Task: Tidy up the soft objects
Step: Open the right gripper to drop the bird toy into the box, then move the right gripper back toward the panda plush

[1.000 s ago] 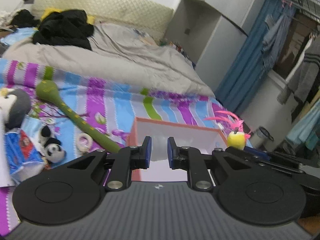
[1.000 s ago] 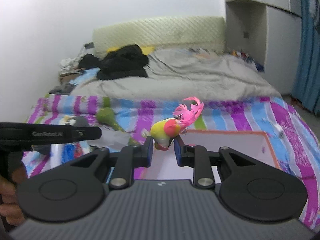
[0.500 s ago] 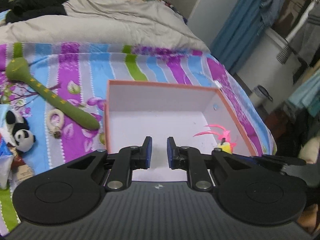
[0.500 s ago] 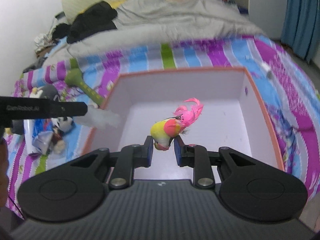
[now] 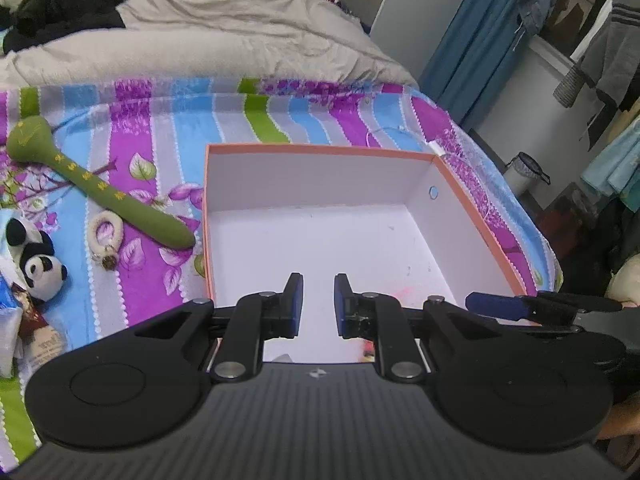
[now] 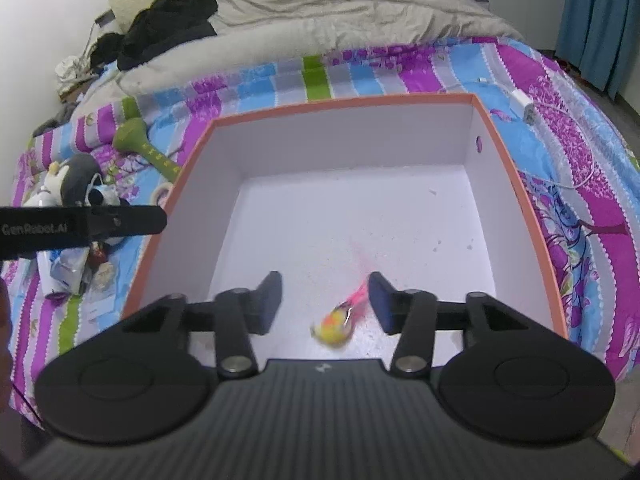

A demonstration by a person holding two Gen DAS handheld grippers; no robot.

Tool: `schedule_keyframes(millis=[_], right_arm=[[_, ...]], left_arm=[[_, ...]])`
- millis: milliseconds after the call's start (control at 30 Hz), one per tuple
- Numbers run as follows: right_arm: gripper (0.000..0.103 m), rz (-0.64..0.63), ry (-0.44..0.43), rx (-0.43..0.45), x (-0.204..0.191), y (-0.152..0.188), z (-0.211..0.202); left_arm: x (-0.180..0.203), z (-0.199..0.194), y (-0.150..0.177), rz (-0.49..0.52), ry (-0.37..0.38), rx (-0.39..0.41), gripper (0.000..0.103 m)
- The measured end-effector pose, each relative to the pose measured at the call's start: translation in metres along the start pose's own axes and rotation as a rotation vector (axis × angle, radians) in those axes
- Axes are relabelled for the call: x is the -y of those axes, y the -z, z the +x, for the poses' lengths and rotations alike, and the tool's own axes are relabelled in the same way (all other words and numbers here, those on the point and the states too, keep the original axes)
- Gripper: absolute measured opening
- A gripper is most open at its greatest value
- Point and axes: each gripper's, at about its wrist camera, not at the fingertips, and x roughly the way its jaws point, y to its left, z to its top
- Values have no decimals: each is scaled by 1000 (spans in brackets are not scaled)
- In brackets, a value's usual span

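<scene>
A small yellow bird toy (image 6: 334, 326) with pink feathers shows blurred, low inside the white box with the orange rim (image 6: 340, 106), just in front of my right gripper (image 6: 325, 296). The jaws of that gripper are opening and its pads stand clear of the bird. My left gripper (image 5: 318, 300) hovers over the near part of the same box (image 5: 320, 148) with a narrow gap and nothing seen between its pads. Each gripper shows in the other's view: the right one (image 5: 496, 306), the left one (image 6: 120, 222).
On the striped bedspread left of the box lie a long green plush snake (image 5: 100, 192), a cream ring (image 5: 106, 230), a panda plush (image 5: 38, 264) and a penguin plush (image 6: 76, 180). A white charger with its cable (image 6: 524, 104) lies right of the box. Grey duvet and black clothes lie behind.
Both grippers dropped and tipped down over the box. The right gripper, shut on the bird before, has spread its jaws and the bird has dropped out of them towards the box floor.
</scene>
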Motion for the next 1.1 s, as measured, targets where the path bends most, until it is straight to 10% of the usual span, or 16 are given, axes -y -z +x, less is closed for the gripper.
schedule_keyframes(millis=[567, 1100], right_arm=[[52, -35, -72, 278, -37, 43, -63], [52, -52, -125, 358, -72, 101, -93]], left_arm=[[-11, -94, 68, -20, 31, 203, 19], [-29, -147, 135, -35, -17, 259, 19]])
